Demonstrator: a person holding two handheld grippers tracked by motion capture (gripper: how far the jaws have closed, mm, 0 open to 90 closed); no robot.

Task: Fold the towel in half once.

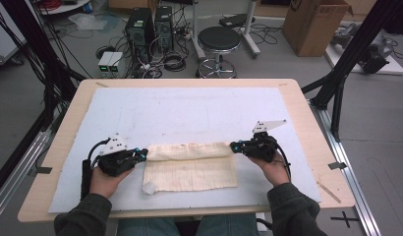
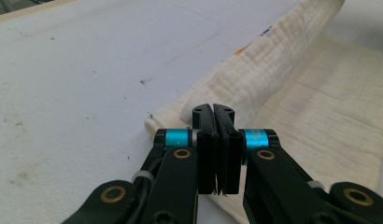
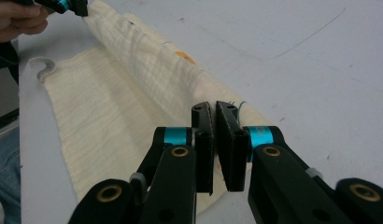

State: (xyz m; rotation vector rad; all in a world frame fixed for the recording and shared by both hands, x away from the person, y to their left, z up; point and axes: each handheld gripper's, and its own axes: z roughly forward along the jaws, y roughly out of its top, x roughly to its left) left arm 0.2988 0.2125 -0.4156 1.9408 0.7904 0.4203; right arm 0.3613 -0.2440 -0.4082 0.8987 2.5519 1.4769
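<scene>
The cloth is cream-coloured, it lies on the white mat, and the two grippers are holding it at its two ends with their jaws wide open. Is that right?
Not quite: the jaws are not wide open. In both gripper views they are pressed shut, the left gripper and the right gripper each pinching an end of the cloth. The rest holds: it is cream-coloured and lies on the white mat.

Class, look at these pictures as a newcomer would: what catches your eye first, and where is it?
A cream cloth lies on the near middle of the white mat, its far edge lifted into a fold. The left gripper pinches that fold's left end and the right gripper its right end, both jaws shut. Beyond the table, a black stool stands among cables.
</scene>
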